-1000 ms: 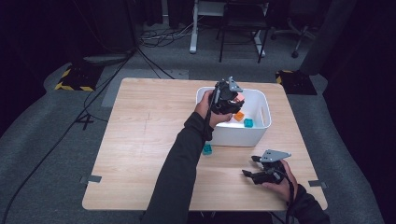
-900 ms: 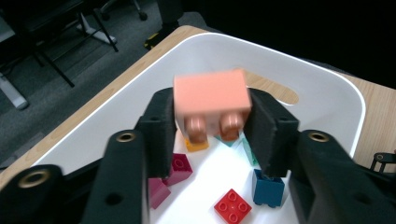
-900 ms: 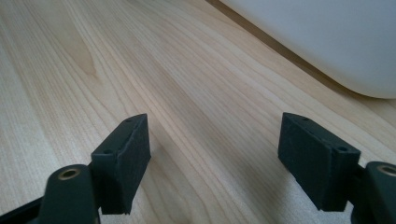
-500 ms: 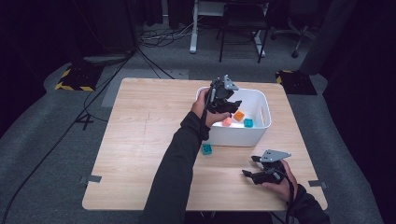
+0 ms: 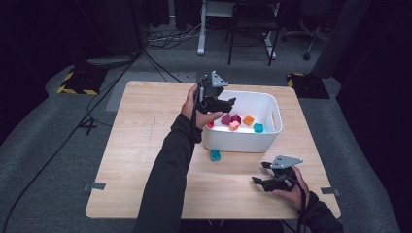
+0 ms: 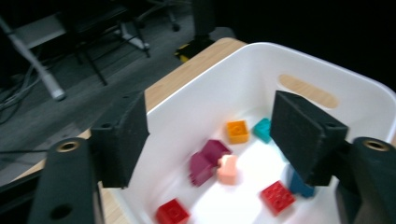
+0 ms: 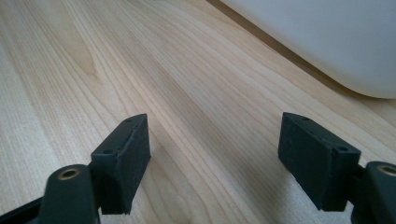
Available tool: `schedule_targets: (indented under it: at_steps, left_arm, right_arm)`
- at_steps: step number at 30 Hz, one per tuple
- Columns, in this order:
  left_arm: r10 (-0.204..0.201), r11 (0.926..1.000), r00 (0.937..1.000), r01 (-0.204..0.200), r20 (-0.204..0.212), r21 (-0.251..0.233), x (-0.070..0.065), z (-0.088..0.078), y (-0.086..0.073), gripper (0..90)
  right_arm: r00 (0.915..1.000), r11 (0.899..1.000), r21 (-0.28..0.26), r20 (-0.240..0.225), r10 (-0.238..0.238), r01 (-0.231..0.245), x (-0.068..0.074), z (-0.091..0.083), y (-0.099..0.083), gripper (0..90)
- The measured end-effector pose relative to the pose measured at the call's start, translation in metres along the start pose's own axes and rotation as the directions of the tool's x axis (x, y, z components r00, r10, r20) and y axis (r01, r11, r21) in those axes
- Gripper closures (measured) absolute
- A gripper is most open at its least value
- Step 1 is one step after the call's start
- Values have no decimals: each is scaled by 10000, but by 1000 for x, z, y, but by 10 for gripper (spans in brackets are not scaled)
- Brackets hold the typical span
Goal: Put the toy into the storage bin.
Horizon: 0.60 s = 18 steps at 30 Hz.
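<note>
The left gripper (image 5: 228,103) hovers over the white bin's (image 5: 272,104) left rim; its jaws have just been opening, nothing between them. Below them lies the pink block (image 6: 227,169) among other blocks. The right gripper (image 5: 258,173) rests spread and empty on bare table (image 7: 196,93); the high view shows a teal block (image 5: 215,155) to its left, outside the bin.

White bin (image 5: 272,114) sits at the table's two o'clock, upright and open-topped. Inside lie loose toy blocks: two maroon (image 6: 205,161), a peach (image 6: 227,169), an orange (image 6: 237,131), teal (image 6: 262,129), two red (image 6: 277,196).
</note>
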<state>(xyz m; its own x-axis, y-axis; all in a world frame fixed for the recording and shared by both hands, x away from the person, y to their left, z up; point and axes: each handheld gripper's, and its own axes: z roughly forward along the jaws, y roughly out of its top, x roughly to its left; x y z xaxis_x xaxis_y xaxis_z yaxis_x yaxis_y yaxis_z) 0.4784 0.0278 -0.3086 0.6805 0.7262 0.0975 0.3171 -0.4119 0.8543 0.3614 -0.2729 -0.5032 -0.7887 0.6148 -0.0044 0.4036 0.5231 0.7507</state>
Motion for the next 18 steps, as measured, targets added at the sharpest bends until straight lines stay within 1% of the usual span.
schedule_targets:
  at_steps: [1, 3, 4, 5, 6, 8, 11, 12, 13, 14, 15, 16, 18]
  left_arm:
    - [-70, 10000, 9999, 70, -153, -38, 3, -3, -2, 236]
    - [-125, 9999, 9992, 124, -386, -41, 10, -9, -5, 229]
    - [-234, 9997, 9982, 229, -546, -102, 13, -11, -7, 230]
    - [-221, 9998, 9972, 222, -716, 3, 17, -14, -9, 232]
    - [8, 9995, 9968, 19, -804, 329, 23, -18, -11, 229]
    - [-159, 9995, 9948, 185, -1003, 256, 30, -24, -14, 222]
    - [-337, 9991, 9924, 365, -1180, 211, 38, -31, -20, 217]
    - [-296, 9992, 9917, 329, -1251, 238, 40, -32, -22, 217]
    - [-363, 9991, 9906, 387, -1321, 153, 41, -34, -24, 215]
    - [-291, 9992, 9913, 325, -1280, 247, 43, -36, -26, 214]
    - [-319, 9991, 9912, 351, -1285, 227, 44, -38, -30, 212]
    - [-510, 9986, 9901, 522, -1306, 58, 44, -37, -33, 208]
    - [-395, 9986, 9910, 438, -1281, 303, 45, -39, -40, 203]
  right_arm:
    - [10000, 10000, -9, -6, -10, 10, 0, 0, 0, 252]
    - [10000, 10000, -9, -5, -11, 11, 0, 0, 0, 252]
    - [10000, 10000, -7, -4, -14, 14, 0, 0, 0, 252]
    - [10000, 10000, -8, -2, -14, 14, 0, 0, 0, 252]
    - [10000, 10000, 3, -20, -21, 21, 0, 0, 0, 252]
    - [10000, 10000, 15, -5, -85, 85, -1, 0, 0, 252]
    - [9999, 9999, 21, 0, -108, 108, -1, 0, 0, 252]
    - [9999, 9999, 17, 1, -116, 116, -1, 0, 0, 252]
    - [9999, 9999, 14, 0, -123, 123, -1, 0, 0, 252]
    - [9999, 9999, 21, 3, -116, 116, -1, 0, 0, 252]
    - [9999, 9999, 24, 4, -110, 110, -1, 0, 0, 252]
    - [9999, 9999, 22, 4, -117, 117, -1, 0, 0, 252]
    - [9999, 9999, 21, 2, -110, 110, -1, 0, 0, 252]
